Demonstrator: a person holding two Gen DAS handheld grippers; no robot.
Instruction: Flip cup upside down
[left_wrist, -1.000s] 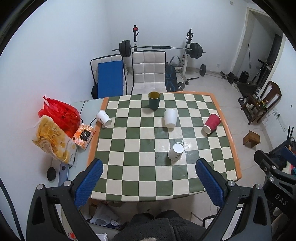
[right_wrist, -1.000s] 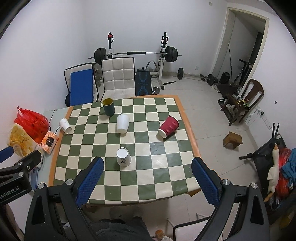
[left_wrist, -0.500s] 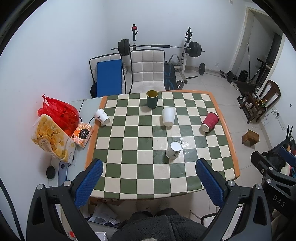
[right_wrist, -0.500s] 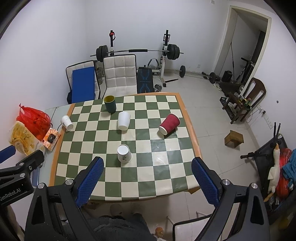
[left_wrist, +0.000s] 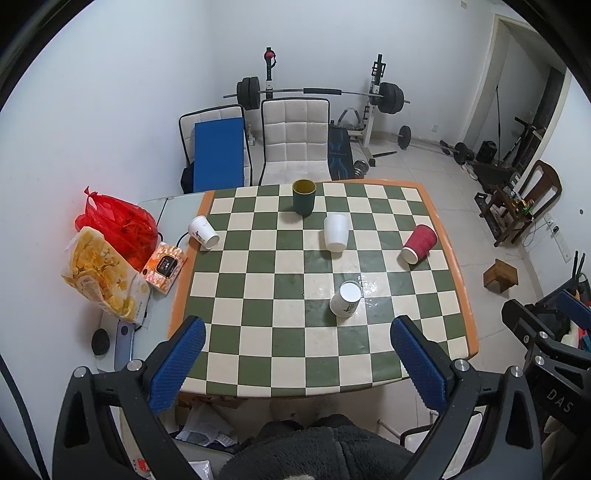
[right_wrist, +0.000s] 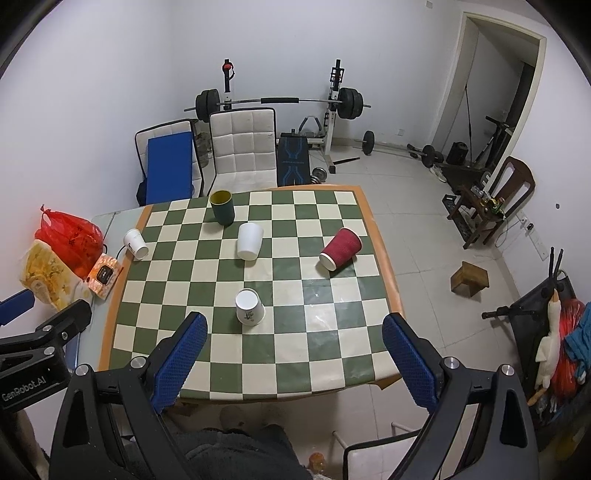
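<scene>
Now both tongs (left_wrist: 293, 354) (right_wrist: 295, 349) spread wide, empty, above near table edge; upside-down white cup (right_wrist: 250, 307) ahead, untouched.

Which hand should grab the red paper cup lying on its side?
Right, probably. The red ribbed paper cup lies near the checkered table's right edge, roughly ahead of the open right gripper. From the open left gripper's view it sits off to the right.
</scene>
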